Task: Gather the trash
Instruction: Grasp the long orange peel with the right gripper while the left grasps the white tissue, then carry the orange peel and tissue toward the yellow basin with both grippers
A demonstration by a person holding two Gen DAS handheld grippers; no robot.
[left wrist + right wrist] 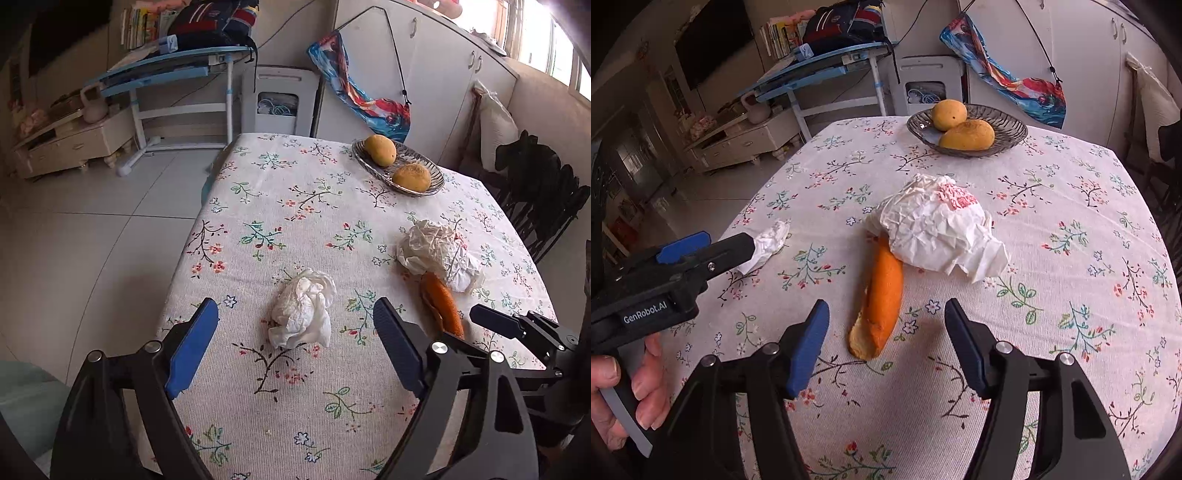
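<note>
Both tools are spread wide and carry nothing. The left gripper (pixel 295 332) frames the crumpled tissue (pixel 301 308), which lies left of the orange peel (pixel 882 295). The right gripper (pixel 886 332) straddles the peel's near end, and the crumpled paper wrapper (pixel 938 229) overlaps its far end. Judged best: lower each tool squarely and pinch the middle of its piece. Only the right view shows the wrapper's red print and the 2 mangoes' (pixel 964 134) bowl (pixel 1015 129) whole.

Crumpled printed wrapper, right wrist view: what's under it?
The far end of the orange peel runs under the crumpled wrapper, which rests on the floral tablecloth. How far the peel reaches, and anything else beneath, is covered.
</note>
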